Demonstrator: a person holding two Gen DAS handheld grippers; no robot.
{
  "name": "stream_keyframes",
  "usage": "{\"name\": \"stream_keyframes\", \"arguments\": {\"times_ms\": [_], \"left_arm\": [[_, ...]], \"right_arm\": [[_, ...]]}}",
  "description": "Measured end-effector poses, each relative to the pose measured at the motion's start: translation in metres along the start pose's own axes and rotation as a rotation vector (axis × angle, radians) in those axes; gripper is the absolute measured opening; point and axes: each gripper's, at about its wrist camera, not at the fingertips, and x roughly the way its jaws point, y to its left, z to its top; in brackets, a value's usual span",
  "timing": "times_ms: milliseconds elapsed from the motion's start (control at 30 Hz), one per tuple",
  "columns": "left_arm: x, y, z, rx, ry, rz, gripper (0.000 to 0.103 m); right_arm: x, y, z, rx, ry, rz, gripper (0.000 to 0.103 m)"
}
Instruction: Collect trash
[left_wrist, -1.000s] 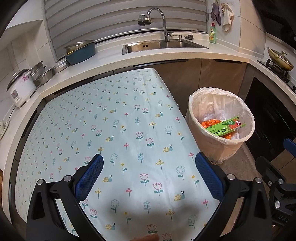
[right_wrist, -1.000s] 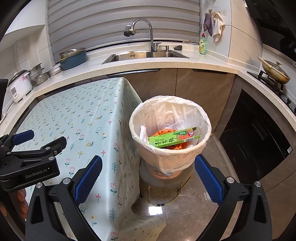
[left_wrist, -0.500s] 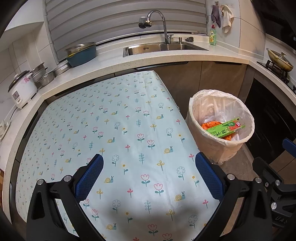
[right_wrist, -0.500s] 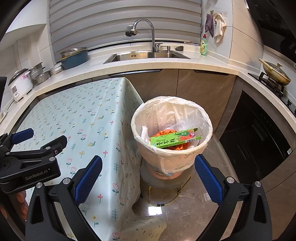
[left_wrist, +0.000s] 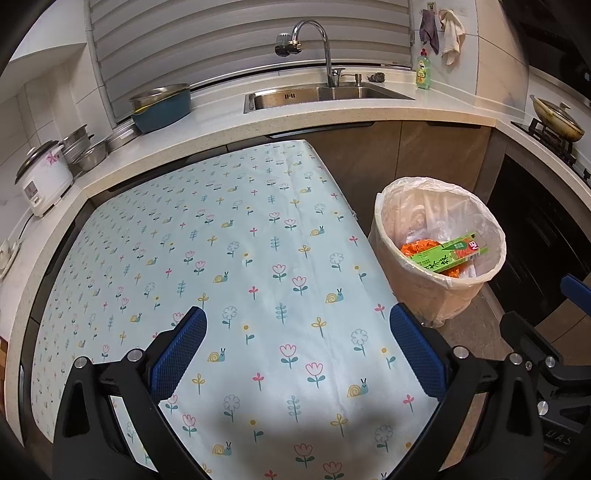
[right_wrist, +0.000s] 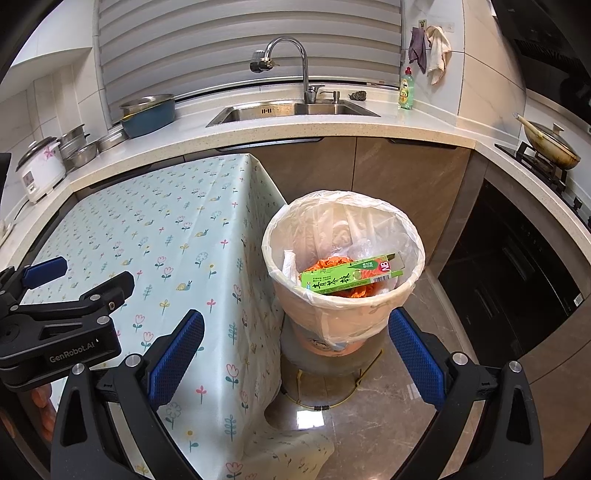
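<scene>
Trash already in your lined bin (right_wrist: 343, 295) beside the table (left_wrist: 240, 258), green carton (right_wrist: 351, 278) lying across orange scraps (right_wrist: 328, 264), your left gripper (left_wrist: 297, 354) spread wide over the floral cloth, your right gripper (right_wrist: 295, 354) spread wide and empty before the bin.

Tabletop (left_wrist: 258, 258) draped in pale blue cloth printed with flowers and snails, bare of loose items. Beside its corner, on glossy brown tiled floor (right_wrist: 388, 424): bag-lined trash bin (right_wrist: 332, 317), raised on a grey base.
</scene>
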Motion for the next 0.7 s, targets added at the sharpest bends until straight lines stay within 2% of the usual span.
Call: {"name": "stream_keyframes", "arguments": {"times_ms": [700], "left_arm": [[-0.0017, -0.0016, -0.0006, 0.008, -0.002, -0.007, 0.095]], "right_arm": [[-0.0003, -0.0002, -0.0005, 0.002, 0.000, 0.000, 0.096]]}}
